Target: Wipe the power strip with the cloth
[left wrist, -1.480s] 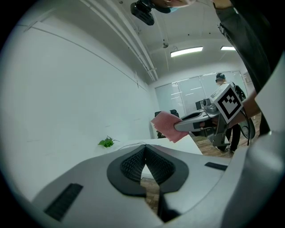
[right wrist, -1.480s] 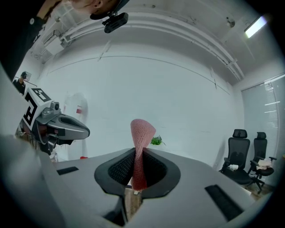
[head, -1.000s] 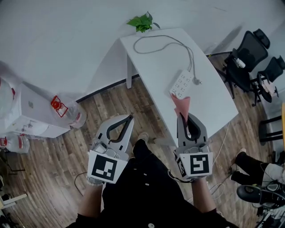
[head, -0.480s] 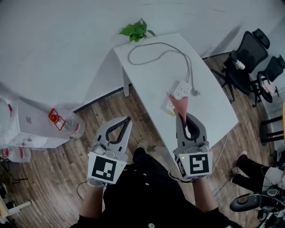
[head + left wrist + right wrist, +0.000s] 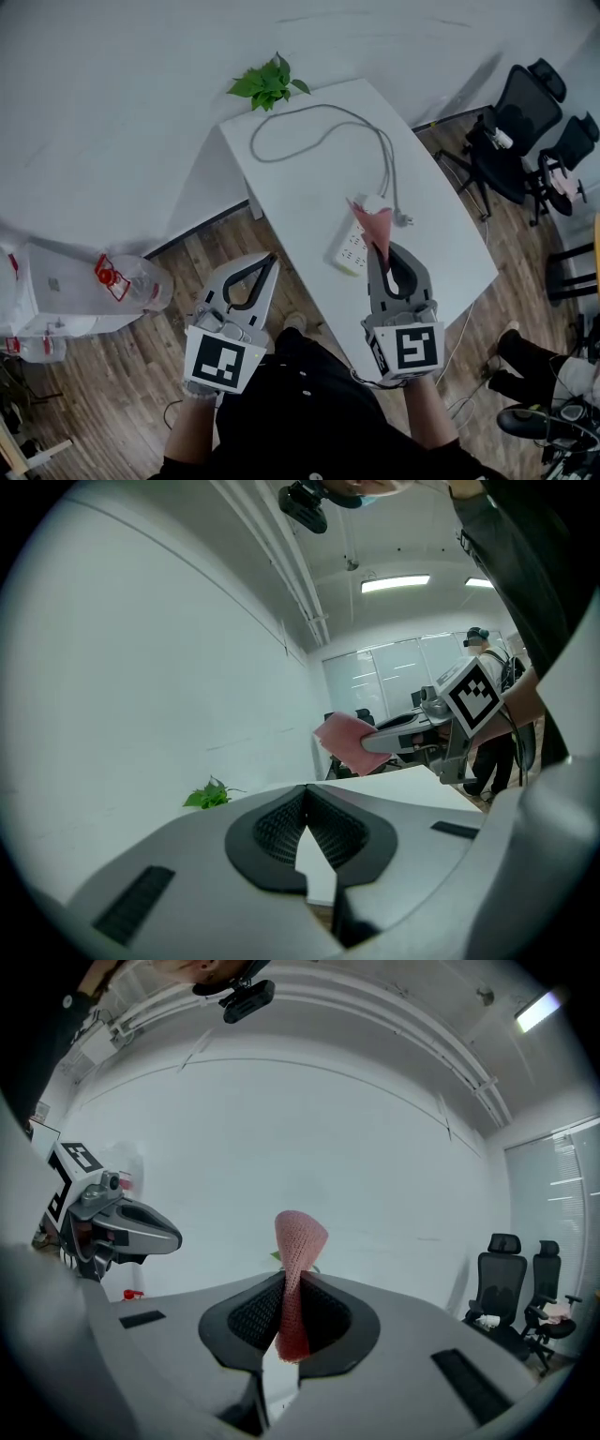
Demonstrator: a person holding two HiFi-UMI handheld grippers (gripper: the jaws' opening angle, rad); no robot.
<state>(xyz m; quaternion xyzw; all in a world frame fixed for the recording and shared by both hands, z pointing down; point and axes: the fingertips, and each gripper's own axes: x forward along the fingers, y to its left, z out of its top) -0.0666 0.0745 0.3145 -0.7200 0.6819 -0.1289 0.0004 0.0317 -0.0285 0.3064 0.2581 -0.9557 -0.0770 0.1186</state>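
Observation:
A white power strip (image 5: 356, 246) lies on the white table (image 5: 309, 178), its grey cord (image 5: 319, 117) looping toward the far edge. My right gripper (image 5: 383, 249) is shut on a pink cloth (image 5: 373, 223), which stands up from the jaws just right of the strip and covers part of it. In the right gripper view the cloth (image 5: 298, 1269) is pinched between the closed pads. My left gripper (image 5: 272, 258) hangs shut and empty over the floor, left of the table. From the left gripper view I see the cloth (image 5: 343, 741) held by the right gripper (image 5: 367, 746).
A green plant (image 5: 265, 82) sits at the table's far corner. Black office chairs (image 5: 525, 122) stand to the right. White boxes and a clear water bottle (image 5: 127, 281) lie on the wooden floor at the left.
The table and power strip have drawn nearer and shifted left in the head view. The cloth tip now overlaps the strip's right end. Both grippers kept their closure.

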